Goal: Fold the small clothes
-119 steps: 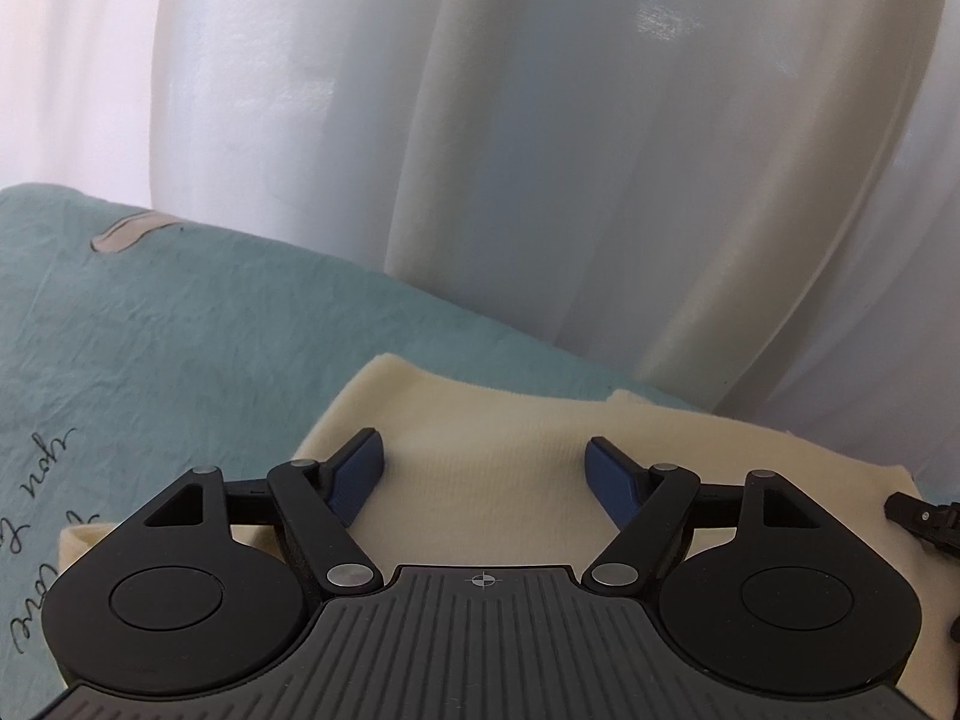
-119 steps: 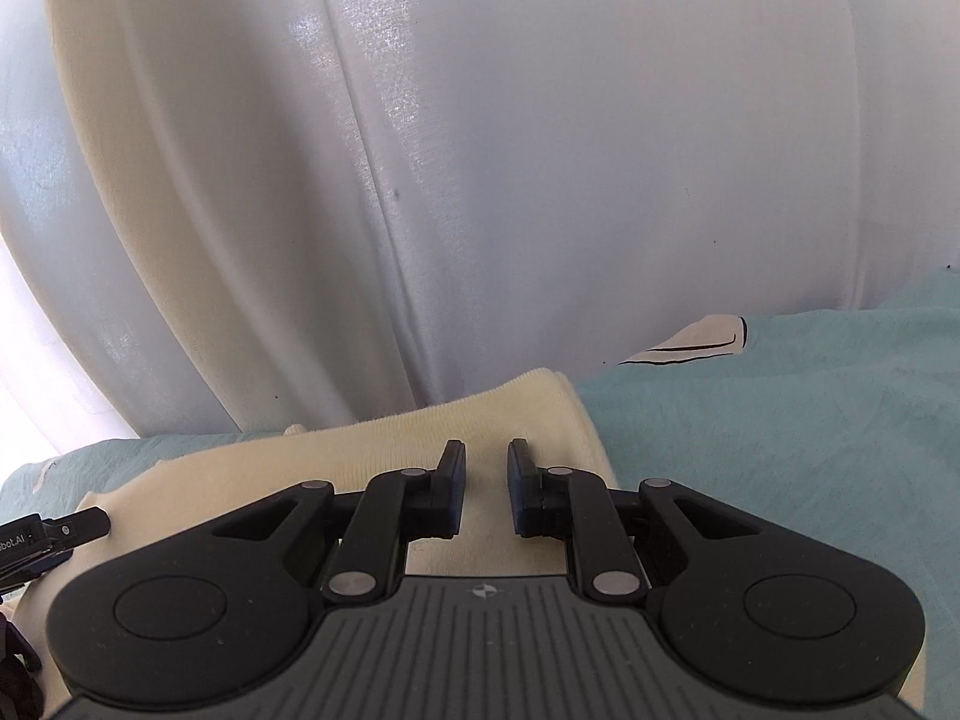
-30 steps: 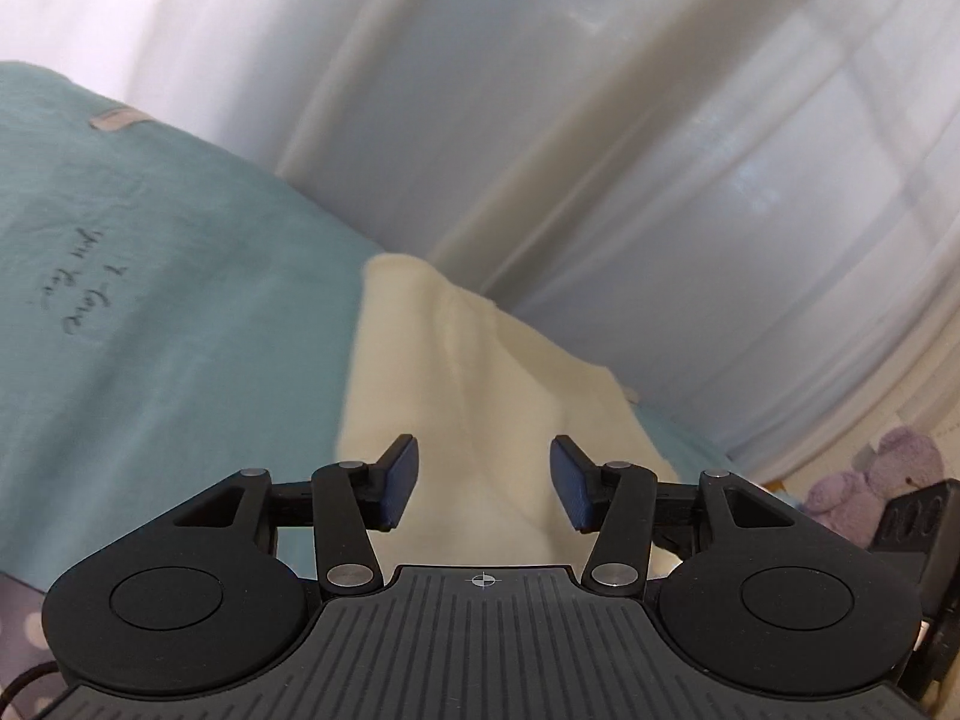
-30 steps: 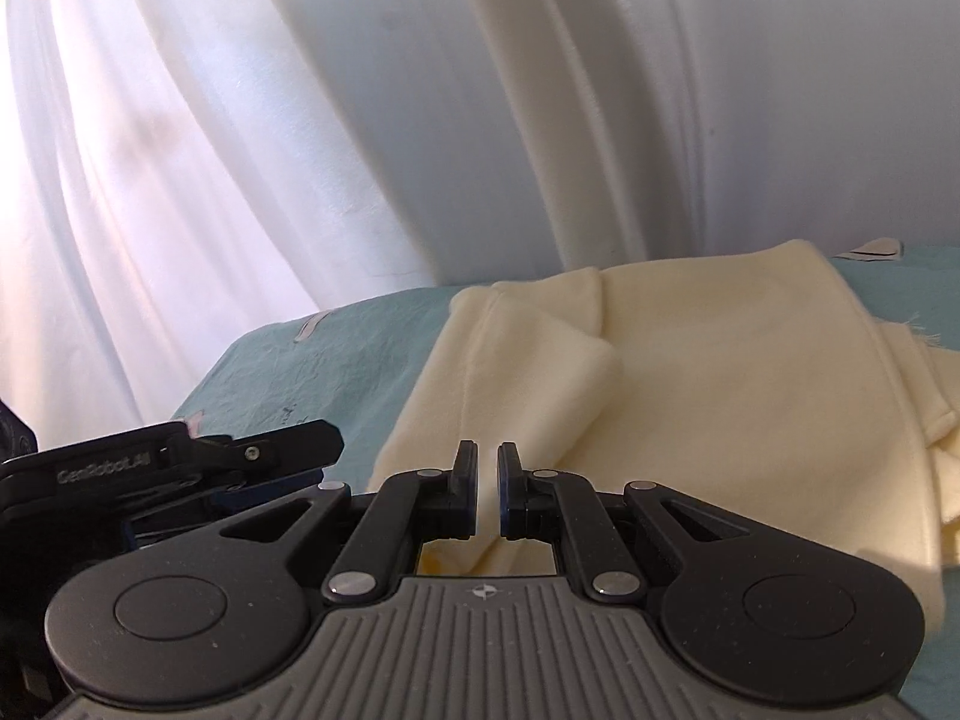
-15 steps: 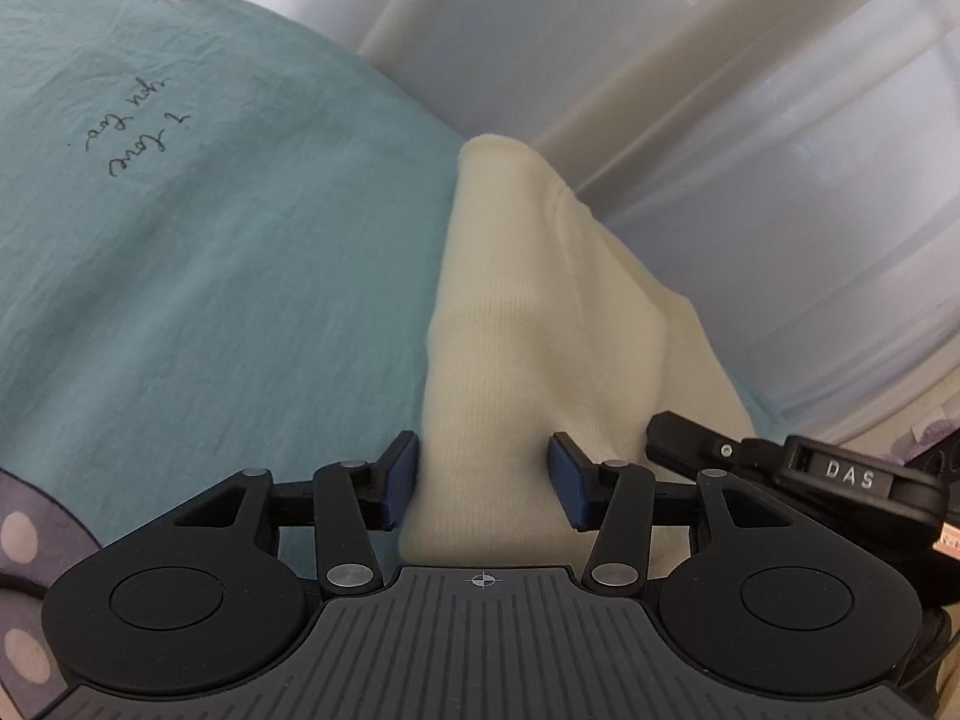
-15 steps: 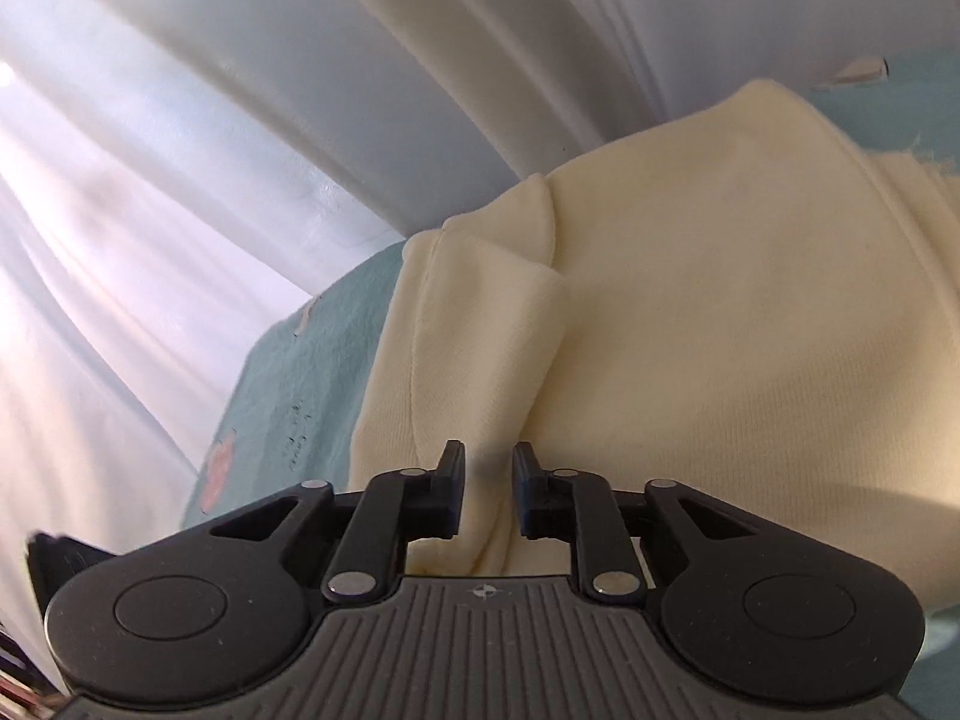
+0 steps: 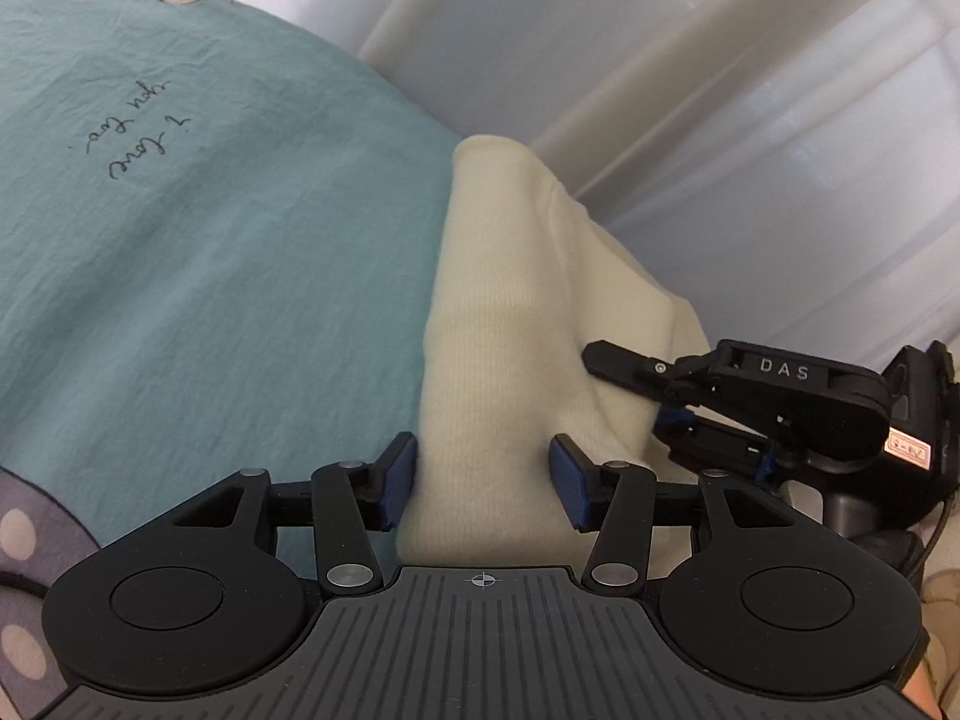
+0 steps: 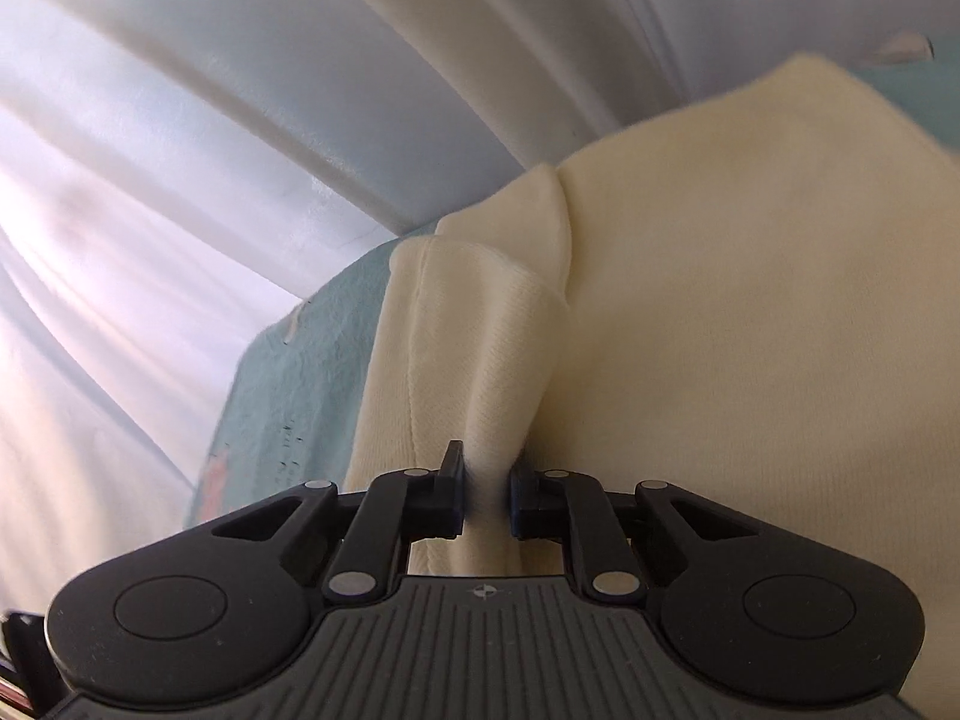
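"DAS" label [image 7: 783, 369] on right tongs [image 7: 606, 354]

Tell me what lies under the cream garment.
The cream garment lies on a teal sheet with handwriting printed on it, visible along the garment's left edge. What the sheet looks like beneath the garment is covered. The right tool pinches a fold.

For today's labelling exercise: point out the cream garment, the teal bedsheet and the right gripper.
cream garment [image 8: 750, 324], right wrist view, on its broad flat panel.
teal bedsheet [image 7: 240, 276], left wrist view, on bare fabric below the handwriting.
right gripper [image 8: 486, 498], right wrist view, midway between its fingertips, where cloth is pinched.
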`<state>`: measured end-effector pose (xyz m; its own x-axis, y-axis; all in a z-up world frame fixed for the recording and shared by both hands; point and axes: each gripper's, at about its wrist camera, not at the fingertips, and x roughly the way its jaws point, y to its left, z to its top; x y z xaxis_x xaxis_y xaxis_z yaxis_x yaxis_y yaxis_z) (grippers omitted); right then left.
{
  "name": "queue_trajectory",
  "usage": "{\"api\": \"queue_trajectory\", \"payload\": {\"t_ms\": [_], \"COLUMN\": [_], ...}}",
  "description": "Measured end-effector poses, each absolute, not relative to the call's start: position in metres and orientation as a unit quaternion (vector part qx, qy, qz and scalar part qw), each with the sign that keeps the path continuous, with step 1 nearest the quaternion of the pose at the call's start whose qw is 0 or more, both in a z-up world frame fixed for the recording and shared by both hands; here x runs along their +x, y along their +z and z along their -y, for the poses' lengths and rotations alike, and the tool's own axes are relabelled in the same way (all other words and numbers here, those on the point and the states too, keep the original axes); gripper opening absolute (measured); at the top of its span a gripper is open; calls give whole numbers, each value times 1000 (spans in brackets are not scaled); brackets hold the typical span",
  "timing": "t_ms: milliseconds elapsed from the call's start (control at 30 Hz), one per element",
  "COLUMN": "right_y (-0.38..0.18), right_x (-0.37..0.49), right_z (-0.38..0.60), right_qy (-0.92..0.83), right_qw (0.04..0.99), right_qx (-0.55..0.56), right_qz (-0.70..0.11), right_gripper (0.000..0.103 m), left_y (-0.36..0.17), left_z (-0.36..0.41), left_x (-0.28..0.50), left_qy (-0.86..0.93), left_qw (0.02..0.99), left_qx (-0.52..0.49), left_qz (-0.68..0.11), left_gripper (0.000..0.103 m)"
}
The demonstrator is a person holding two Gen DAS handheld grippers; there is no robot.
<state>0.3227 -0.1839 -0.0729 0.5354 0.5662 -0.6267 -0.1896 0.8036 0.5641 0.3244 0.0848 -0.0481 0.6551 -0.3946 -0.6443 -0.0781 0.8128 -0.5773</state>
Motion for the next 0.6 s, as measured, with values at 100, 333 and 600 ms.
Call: {"api": "queue_trajectory", "payload": {"t_ms": [100,333,600], "right_y": [-43,-40,-76], "right_x": [306,301,322], "right_z": [176,229,301], "right_qy": [208,117,163], "right_qw": [895,923,838], "right_qx": [121,56,317], "right_qz": [-374,-361,-413], "right_gripper": [12,12,41], "left_y": [-35,-20,-46], "left_z": [-80,-55,-13], "left_x": [320,325,335], "left_qy": [-91,-114,-141], "left_qw": [868,882,876], "left_qx": [-287,-251,-203], "left_qz": [-394,-382,-413], "left_gripper": [53,54,53]}}
